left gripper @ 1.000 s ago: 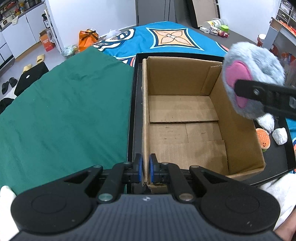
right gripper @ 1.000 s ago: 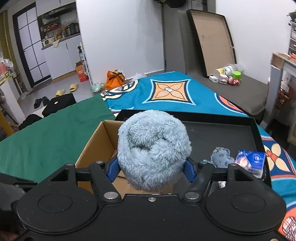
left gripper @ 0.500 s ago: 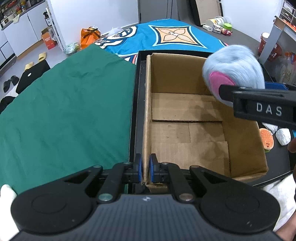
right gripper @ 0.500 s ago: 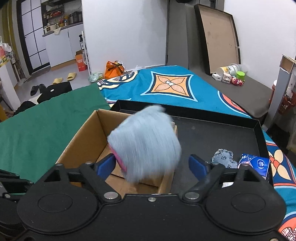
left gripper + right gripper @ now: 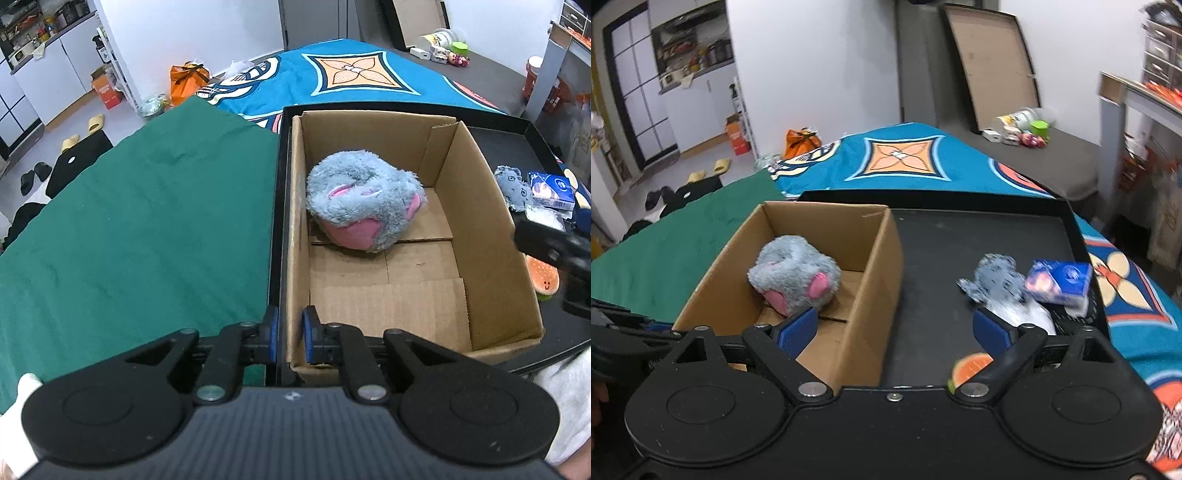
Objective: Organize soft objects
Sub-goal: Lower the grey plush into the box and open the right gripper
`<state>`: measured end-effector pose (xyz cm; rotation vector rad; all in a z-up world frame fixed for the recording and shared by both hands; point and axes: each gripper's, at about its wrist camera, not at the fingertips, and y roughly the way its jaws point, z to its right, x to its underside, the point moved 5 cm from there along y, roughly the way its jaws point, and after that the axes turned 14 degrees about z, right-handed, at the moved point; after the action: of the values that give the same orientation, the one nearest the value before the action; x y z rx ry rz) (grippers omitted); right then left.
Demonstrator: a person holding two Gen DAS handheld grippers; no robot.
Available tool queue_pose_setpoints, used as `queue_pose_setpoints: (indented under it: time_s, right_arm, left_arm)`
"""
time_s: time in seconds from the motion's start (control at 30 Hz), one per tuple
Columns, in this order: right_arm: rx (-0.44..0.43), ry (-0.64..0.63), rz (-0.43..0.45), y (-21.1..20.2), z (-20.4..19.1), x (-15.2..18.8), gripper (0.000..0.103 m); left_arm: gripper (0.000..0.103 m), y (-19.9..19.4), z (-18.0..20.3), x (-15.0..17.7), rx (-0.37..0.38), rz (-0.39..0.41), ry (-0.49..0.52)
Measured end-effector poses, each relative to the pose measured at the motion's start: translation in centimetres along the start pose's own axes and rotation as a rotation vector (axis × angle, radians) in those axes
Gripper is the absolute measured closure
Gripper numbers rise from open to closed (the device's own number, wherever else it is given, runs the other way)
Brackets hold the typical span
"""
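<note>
Plush toy: grey fur with pink patches, lying on the floor of the cardboard box, toward its far end and left wall.
Cardboard box: open-topped, standing in the left part of the black tray.
Left gripper: jaws opening, blue pads set either side of the box's near-left wall and just off it.
Right gripper: spread wide and empty, above the box's right wall.
Tray, right part: small grey plush, blue packet, orange burger-like toy.
</note>
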<state>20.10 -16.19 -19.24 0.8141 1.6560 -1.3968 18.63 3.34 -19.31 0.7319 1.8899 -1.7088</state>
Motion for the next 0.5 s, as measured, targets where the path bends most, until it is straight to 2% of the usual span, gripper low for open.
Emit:
queue_pose_setpoints:
  time_s: [0.13, 0.2, 0.27, 0.5]
  right_arm:
    - [0.03, 0.034, 0.03, -0.6, 2.0, 0.7, 0.012]
    - [0.049, 0.068, 0.035, -0.7, 3.3, 1.2, 0.012]
    - [0.063, 0.097, 0.036, -0.8, 4.7, 1.7, 0.012]
    - [0.138, 0.116, 0.03, -1.0, 9.6, 3.2, 0.017]
  left_arm:
    - [0.077, -0.5, 0.1, -0.2, -0.045, 0.023, 0.03]
    - [0.067, -0.9, 0.6, -0.3, -0.064, 0.049, 0.064]
    - [0.053, -1.2, 0.9, -0.5, -0.085, 0.068, 0.1]
    - [0.035, -2.0, 1.4, -0.8, -0.123, 0.1, 0.138]
